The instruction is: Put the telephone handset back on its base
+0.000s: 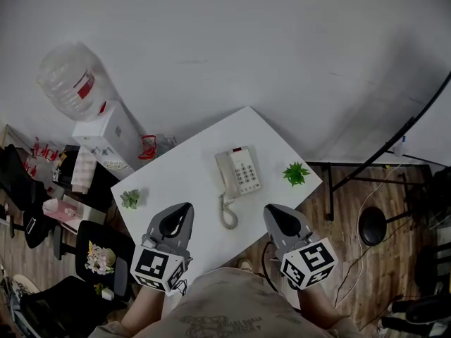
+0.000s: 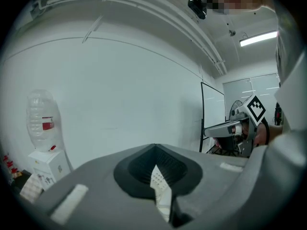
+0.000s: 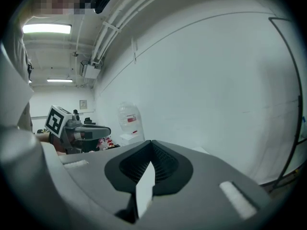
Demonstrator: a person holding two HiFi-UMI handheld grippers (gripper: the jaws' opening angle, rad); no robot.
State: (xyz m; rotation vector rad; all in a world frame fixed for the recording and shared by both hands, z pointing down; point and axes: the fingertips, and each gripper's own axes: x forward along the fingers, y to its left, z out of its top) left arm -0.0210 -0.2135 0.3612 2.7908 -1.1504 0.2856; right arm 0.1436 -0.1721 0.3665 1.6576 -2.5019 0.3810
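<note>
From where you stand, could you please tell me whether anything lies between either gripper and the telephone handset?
Nothing visible blocks either: bare table separates the left gripper and right gripper from the handset. Only its coiled cord trails between them.

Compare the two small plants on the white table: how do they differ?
The right plant is bright green with spiky leaves; the left plant is duller and grey-green. The right plant stands nearer the telephone; the left plant stands by the table's left edge. Both are small and sit on the table.
</note>
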